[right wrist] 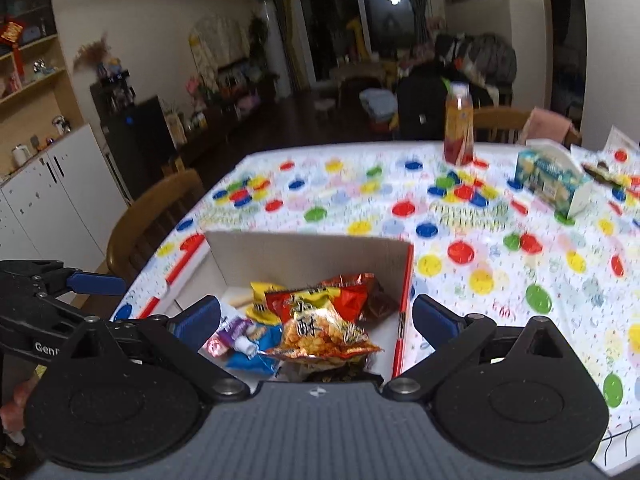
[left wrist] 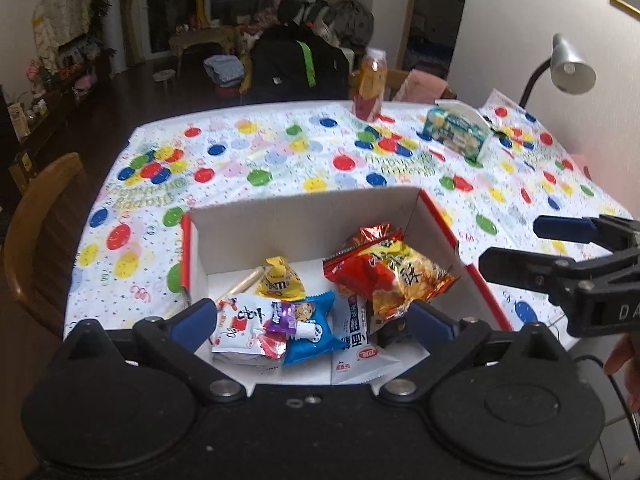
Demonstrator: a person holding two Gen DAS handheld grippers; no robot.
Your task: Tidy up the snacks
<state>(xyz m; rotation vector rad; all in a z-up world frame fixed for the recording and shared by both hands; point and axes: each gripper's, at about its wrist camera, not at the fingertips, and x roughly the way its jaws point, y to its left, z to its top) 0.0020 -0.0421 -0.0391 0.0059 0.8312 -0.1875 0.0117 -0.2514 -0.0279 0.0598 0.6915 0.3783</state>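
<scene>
Cardboard box (left wrist: 304, 216) floor mostly hidden under heaped snack packets (left wrist: 390, 276).

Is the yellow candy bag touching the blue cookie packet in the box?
Touching: in the left wrist view, the yellow candy bag overlaps the blue cookie packet's top edge.

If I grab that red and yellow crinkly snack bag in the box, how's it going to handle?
The red and yellow snack bag looks puffy and creased, so it is probably light and will likely crumple rather than stay stiff. Its shiny foil may be slippery in a gripper. It lies loosely atop other packets in the white box, so pushing it could shift them.
</scene>
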